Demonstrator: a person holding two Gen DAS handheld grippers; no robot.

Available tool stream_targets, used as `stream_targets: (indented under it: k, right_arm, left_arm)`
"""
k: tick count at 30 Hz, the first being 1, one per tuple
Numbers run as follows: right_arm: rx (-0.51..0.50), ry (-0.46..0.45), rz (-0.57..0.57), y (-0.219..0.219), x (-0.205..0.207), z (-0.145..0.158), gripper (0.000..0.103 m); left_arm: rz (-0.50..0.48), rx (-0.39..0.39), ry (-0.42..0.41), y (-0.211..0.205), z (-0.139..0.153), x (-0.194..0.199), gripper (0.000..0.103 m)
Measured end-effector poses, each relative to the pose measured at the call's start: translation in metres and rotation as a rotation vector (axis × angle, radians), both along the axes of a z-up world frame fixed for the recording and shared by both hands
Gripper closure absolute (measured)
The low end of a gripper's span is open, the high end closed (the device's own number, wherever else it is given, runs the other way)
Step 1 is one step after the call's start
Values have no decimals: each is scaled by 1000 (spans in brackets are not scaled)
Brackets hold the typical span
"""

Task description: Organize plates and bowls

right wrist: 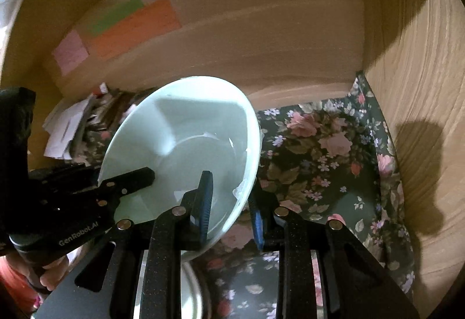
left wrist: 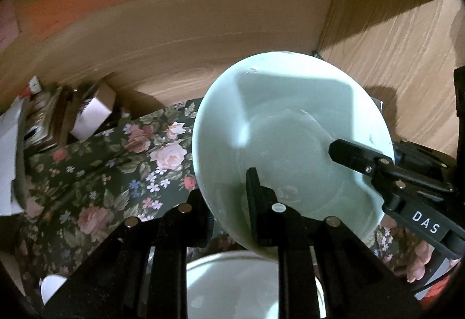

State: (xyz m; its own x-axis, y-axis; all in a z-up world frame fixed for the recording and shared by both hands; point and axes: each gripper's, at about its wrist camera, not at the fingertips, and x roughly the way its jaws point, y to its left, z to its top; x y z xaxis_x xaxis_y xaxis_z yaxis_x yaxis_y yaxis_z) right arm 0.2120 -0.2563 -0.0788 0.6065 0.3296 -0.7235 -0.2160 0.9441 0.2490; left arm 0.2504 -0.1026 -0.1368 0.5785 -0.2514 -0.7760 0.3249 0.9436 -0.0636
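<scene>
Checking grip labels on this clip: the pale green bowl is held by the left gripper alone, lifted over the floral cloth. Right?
Not quite. Both grippers hold the pale green bowl: the right gripper clamps its rim in the right wrist view, the left gripper in the left wrist view. It is over the floral cloth.

Pale green bowl (left wrist: 290, 127): glazed ceramic, glossy, smooth. Floral cloth (right wrist: 325, 150): matt, printed. Wall panel (right wrist: 430, 115): wood grain seen. Gripper fingers (left wrist: 353, 156): matt black plastic.
</scene>
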Motion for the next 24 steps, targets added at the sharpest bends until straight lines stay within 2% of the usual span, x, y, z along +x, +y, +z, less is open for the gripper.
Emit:
stream_targets:
  k: [11, 24]
  right_arm:
    - [-4, -58, 44, 27, -28, 16, 81]
    - [9, -88, 92, 58, -54, 22, 80]
  left_arm:
    - [38, -18, -61, 32, 23, -44, 84]
    - [94, -26, -99, 64, 36, -84, 84]
